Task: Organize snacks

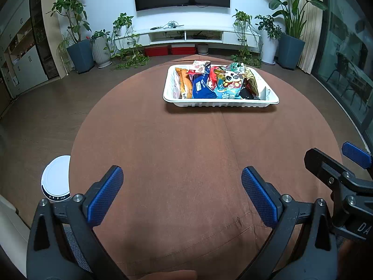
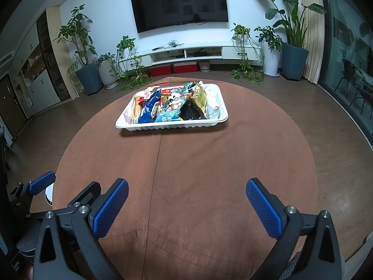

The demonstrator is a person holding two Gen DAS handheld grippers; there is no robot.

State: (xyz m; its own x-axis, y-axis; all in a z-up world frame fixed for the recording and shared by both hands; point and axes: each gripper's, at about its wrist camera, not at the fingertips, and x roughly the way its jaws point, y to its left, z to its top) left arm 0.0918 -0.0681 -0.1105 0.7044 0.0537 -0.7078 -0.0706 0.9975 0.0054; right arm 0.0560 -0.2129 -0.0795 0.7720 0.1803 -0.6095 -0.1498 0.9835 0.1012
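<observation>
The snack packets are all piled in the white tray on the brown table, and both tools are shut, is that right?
Not quite. The snack packets do sit in the white tray on the brown table, but both wrist views show the left tool and right tool open, holding nothing.

tabletop (image 1: 186, 151): matt brown stitched cloth | tray (image 1: 209, 103): white ribbed plastic, slight sheen | snack packets (image 1: 202, 84): glossy crinkled foil | left claw (image 1: 181, 193) pads (image 1: 105, 196): blue textured rubber, black matt plastic arms | floor (image 1: 46, 116): wood

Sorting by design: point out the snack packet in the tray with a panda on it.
The panda packet stands upright mid-tray, between the blue packet and the gold packet; no other shows a cartoon face.
</observation>
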